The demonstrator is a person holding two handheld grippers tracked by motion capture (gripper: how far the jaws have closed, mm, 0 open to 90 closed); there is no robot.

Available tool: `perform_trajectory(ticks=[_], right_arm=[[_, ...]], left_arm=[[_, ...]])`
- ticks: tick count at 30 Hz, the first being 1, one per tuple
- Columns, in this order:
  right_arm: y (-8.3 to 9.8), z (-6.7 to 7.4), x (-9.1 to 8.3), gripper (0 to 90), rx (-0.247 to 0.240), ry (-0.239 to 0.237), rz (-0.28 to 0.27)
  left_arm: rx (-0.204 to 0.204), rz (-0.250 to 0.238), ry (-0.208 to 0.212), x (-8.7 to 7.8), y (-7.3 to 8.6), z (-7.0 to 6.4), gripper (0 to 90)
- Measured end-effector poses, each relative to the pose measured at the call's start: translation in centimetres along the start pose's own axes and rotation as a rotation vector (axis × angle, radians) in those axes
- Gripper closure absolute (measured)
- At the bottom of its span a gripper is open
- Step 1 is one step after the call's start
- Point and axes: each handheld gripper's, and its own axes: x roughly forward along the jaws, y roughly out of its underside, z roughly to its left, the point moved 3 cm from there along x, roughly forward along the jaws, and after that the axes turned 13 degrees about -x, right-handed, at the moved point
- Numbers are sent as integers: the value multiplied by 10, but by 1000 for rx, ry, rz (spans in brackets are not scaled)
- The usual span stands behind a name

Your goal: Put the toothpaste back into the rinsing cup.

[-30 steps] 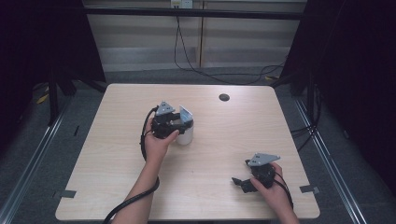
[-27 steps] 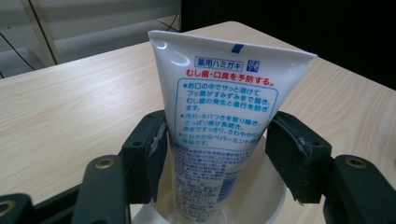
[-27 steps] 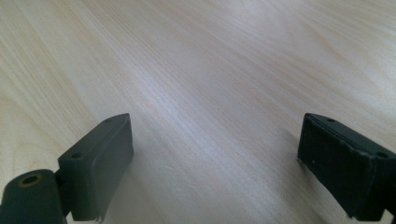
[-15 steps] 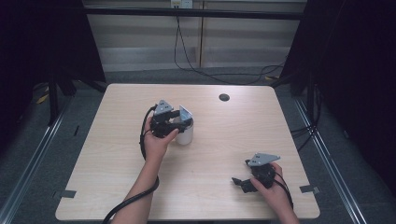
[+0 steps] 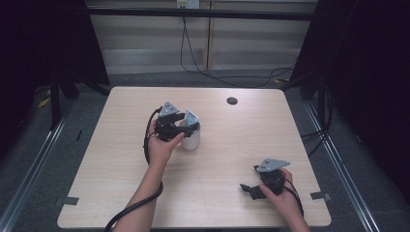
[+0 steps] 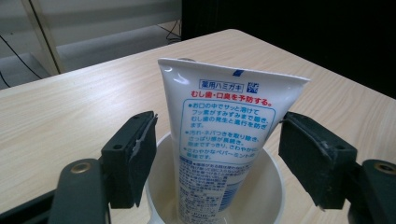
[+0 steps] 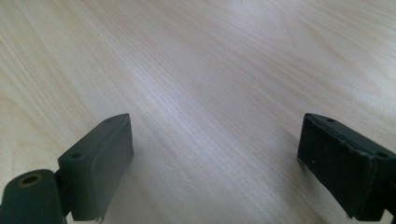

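Tube (image 6: 219,135) stands upright in cup (image 5: 191,140) near tabletop (image 5: 121,193) centre; round hole (image 5: 232,101) behind, toward the far right.
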Motion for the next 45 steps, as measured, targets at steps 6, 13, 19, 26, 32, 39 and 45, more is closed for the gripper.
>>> perform_trajectory(ticks=[6, 13, 19, 26, 32, 39, 45], right_arm=[[0, 0, 0, 99, 0, 0, 0], [0, 0, 0, 99, 0, 0, 0], [0, 0, 0, 99, 1, 0, 0], [0, 0, 0, 98, 1, 0, 0], [0, 0, 0, 99, 0, 0, 0], [0, 0, 0, 99, 1, 0, 1], [0, 0, 0, 99, 0, 0, 0]], left_arm=[[-6, 21, 1, -1, 1, 1, 237], [12, 42, 11, -4, 2, 2, 181], [32, 46, 18, -9, -1, 1, 164], [27, 61, 25, -16, 1, 3, 158], [19, 70, 37, -23, 1, 5, 157], [39, 89, 54, -33, 2, 6, 157], [30, 81, 56, -43, 3, 8, 158]])
